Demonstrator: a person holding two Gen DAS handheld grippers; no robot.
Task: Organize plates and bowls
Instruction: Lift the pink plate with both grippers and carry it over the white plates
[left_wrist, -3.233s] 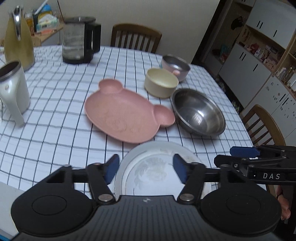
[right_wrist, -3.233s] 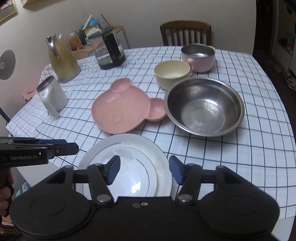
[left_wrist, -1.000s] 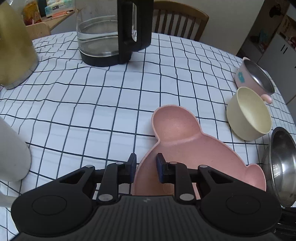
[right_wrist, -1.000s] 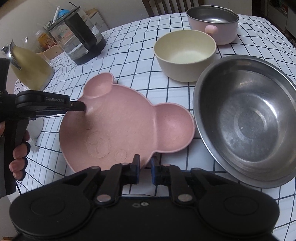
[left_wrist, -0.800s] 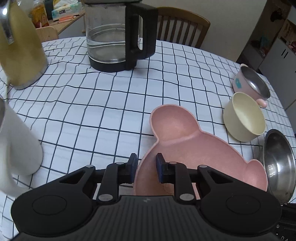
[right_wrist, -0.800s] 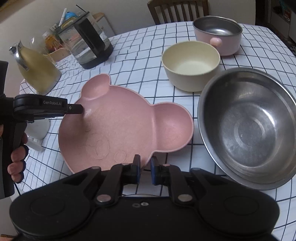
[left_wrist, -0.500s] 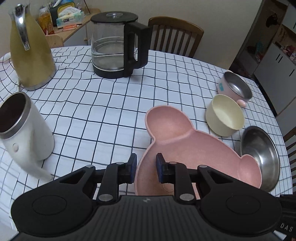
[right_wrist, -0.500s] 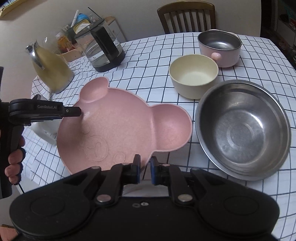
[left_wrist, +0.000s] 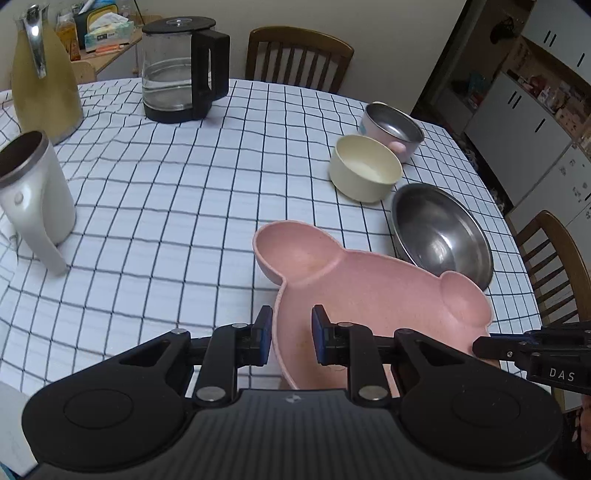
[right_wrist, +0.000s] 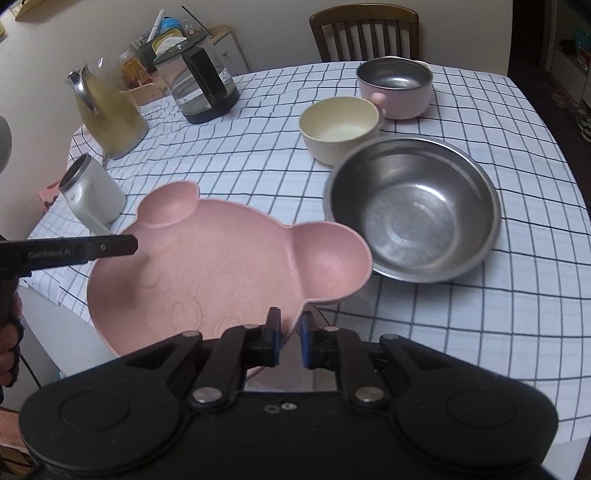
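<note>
The pink bear-shaped plate hangs above the near edge of the checked worktop, carried from both sides. The left gripper is clenched on its left rim, the right gripper on its near rim. The steel bowl sits just right of it, the cream bowl farther back.

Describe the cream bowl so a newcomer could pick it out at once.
Start at the table's checked tablecloth and find the large steel bowl on its right side. Just beyond it, touching or nearly touching its far rim, stands the cream bowl. Unlike the pink, steel-lined bowl behind it, it is plain pale cream throughout, with no knob handle.
</note>
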